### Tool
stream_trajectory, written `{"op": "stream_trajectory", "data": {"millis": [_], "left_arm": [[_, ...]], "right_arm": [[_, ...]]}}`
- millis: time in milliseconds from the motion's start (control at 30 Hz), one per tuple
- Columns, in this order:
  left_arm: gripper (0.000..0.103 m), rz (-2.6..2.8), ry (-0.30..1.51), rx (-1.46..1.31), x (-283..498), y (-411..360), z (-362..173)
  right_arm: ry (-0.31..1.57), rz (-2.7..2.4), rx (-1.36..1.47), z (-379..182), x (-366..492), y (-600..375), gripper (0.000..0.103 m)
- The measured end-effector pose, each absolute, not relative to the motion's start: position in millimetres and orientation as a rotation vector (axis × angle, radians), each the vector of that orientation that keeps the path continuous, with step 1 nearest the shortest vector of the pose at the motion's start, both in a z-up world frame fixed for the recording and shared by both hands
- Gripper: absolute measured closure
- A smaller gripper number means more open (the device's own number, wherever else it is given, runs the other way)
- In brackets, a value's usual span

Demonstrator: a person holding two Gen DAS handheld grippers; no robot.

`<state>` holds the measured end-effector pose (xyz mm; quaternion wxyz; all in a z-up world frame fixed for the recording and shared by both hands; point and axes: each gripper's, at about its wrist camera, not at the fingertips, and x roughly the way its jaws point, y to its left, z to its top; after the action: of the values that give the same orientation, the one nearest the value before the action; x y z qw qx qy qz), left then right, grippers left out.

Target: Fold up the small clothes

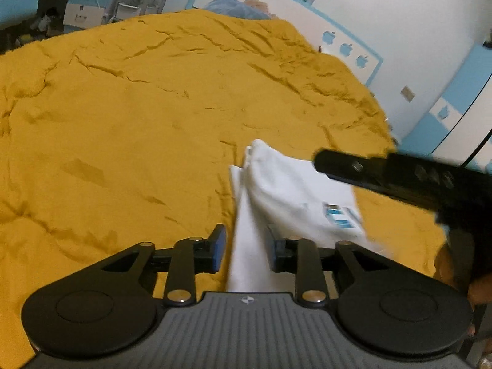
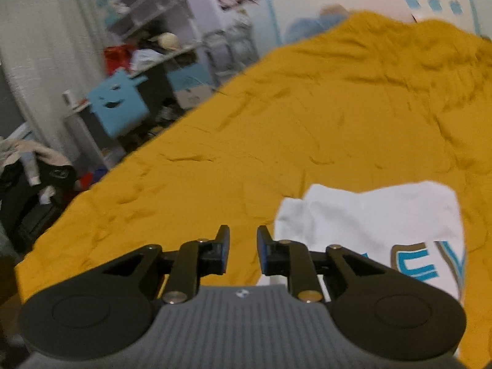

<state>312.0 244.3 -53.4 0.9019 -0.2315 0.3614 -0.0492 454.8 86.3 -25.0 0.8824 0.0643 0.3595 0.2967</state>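
A small white garment (image 1: 292, 190) with a blue and grey print (image 1: 338, 215) lies crumpled on the mustard-yellow bedcover (image 1: 138, 123). A strip of it runs up between the fingers of my left gripper (image 1: 246, 246), which stands open, with its pads apart from the cloth. In the left wrist view, my right gripper (image 1: 323, 161) reaches in from the right over the garment. In the right wrist view, the right gripper (image 2: 243, 247) is open with only bedcover (image 2: 276, 138) showing between its fingers. The garment (image 2: 369, 221) lies just right of it.
A white headboard with blue apple shapes (image 1: 344, 47) and a blue pillow (image 1: 233, 6) stand at the far end of the bed. Past the bed's left edge are cluttered shelves (image 2: 147, 46), a blue box with a face (image 2: 118, 104) and a heap of clothes (image 2: 30, 169).
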Motion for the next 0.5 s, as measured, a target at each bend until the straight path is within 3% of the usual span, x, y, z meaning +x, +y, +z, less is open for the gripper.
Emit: {"op": "stream_trajectory", "data": {"millis": [133, 233, 333, 500], "left_arm": [[0.06, -0.129, 0.759, -0.564, 293.2, 248.5, -51.0], [0.046, -0.148, 0.779, -0.64, 284.4, 252.4, -61.1], [0.046, -0.148, 0.82, -0.705, 280.4, 255.2, -77.0], [0.036, -0.162, 0.891, -0.808, 281.5, 249.8, -110.7]], "right_arm": [[0.721, 0.581, 0.107, -13.3, 420.0, 50.2, 0.088], [0.732, 0.516, 0.103, -20.9, 396.2, 16.5, 0.088], [0.771, 0.449, 0.105, -38.6, 372.5, -19.8, 0.087], [0.815, 0.353, 0.029, -72.5, 335.5, -64.8, 0.076]]}}
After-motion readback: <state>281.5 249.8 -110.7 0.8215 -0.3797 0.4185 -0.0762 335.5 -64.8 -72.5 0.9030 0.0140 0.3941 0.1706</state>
